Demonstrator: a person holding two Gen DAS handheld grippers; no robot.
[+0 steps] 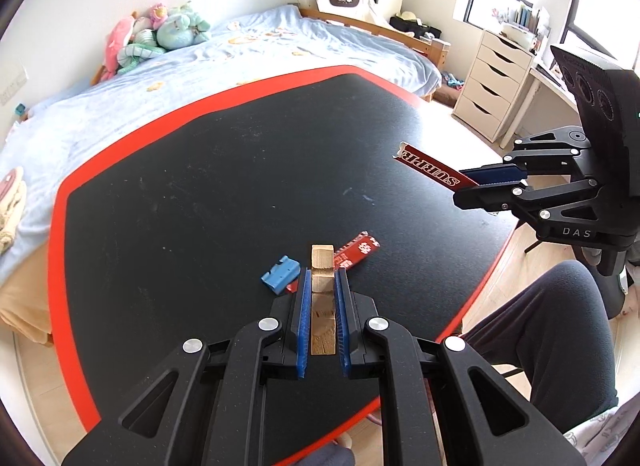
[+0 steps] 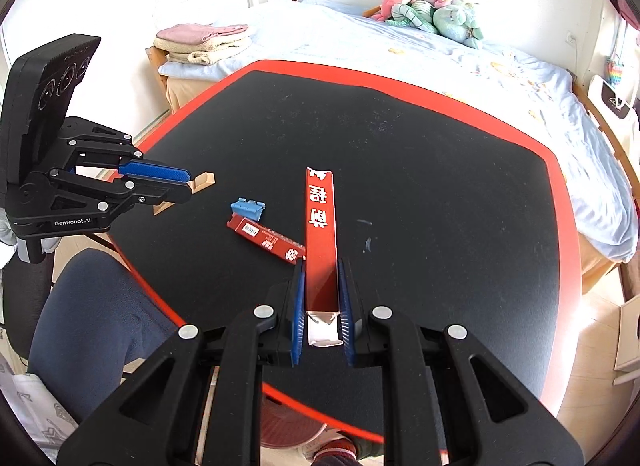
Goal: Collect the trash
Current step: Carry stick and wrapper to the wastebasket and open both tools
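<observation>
My left gripper is shut on a tan wooden block, held above the black table; the right wrist view shows this gripper at the left with the wooden block poking out of it. My right gripper is shut on a long red wrapper box with white characters, lifted off the table. In the left wrist view the right gripper holds that red box at the right. A second red wrapper and a small blue piece lie on the table.
The table has a red rim and a bed runs along its far side, with plush toys and folded towels. A person's dark-trousered leg is by the near edge. A white drawer unit stands at the right.
</observation>
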